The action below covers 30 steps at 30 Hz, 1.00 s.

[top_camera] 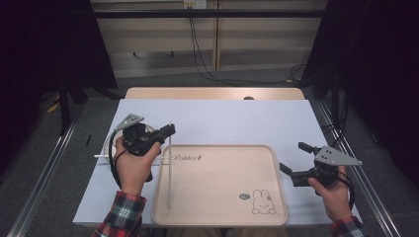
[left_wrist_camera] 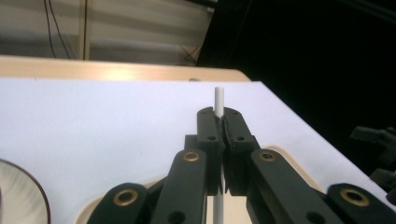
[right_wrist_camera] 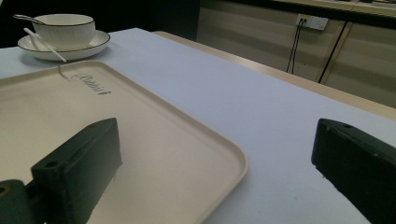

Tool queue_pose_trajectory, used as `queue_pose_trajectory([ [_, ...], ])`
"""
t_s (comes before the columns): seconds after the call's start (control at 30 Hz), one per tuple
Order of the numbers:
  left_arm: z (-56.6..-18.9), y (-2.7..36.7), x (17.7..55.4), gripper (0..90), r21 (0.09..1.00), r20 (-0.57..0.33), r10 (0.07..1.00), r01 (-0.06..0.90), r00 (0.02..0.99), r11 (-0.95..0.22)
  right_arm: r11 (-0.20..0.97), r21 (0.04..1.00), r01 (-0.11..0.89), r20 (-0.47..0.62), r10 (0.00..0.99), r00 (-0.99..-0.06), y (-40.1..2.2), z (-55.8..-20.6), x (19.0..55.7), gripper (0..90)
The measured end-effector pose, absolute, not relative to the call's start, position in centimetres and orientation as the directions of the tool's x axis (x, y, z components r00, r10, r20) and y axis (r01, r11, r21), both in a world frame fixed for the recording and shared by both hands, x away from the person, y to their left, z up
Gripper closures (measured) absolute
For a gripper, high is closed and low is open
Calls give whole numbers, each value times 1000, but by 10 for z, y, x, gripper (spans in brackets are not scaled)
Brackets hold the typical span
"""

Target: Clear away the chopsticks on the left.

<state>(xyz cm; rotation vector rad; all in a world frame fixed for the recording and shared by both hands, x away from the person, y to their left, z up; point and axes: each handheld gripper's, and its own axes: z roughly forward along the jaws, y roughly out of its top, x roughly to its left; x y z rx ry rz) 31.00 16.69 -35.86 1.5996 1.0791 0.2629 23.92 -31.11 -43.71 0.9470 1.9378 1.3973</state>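
Grip on a thin white stick [top_camera: 169,168] is kept by the left tool [top_camera: 168,131], whose jaws are pressed together on it near its upper end. In the left gripper view a short stub of the stick [left_wrist_camera: 218,100] is seen rising above the jaw tips, while the rest drops away below them. From the high view the stick is seen running down over the left part of the cream tray [top_camera: 222,217], just inside its left rim, with the lower end near the tray's front left corner; whether that end touches the tray cannot be told. The tray lies on the pale blue counter [top_camera: 222,118]. The right tool [top_camera: 295,159] is held just off the tray's right rim, its jaws spread wide apart with nothing between them. A cup on a saucer [right_wrist_camera: 63,39] is seen beyond the tray's far left corner, with a second white stick [right_wrist_camera: 44,44] leaning against it.
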Motion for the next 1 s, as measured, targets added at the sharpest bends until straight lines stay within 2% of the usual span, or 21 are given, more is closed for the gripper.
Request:
queue_pose_trajectory([
  [0.67,-418,146,323,873,775,-398,786,631,474,12,212,949,234,-39,813,-582,-315,-438,232,8],
  [1.0,-433,141,327,867,757,-365,811,653,457,-28,209,950,232,-35,810,-585,-315,-439,232,8],
])
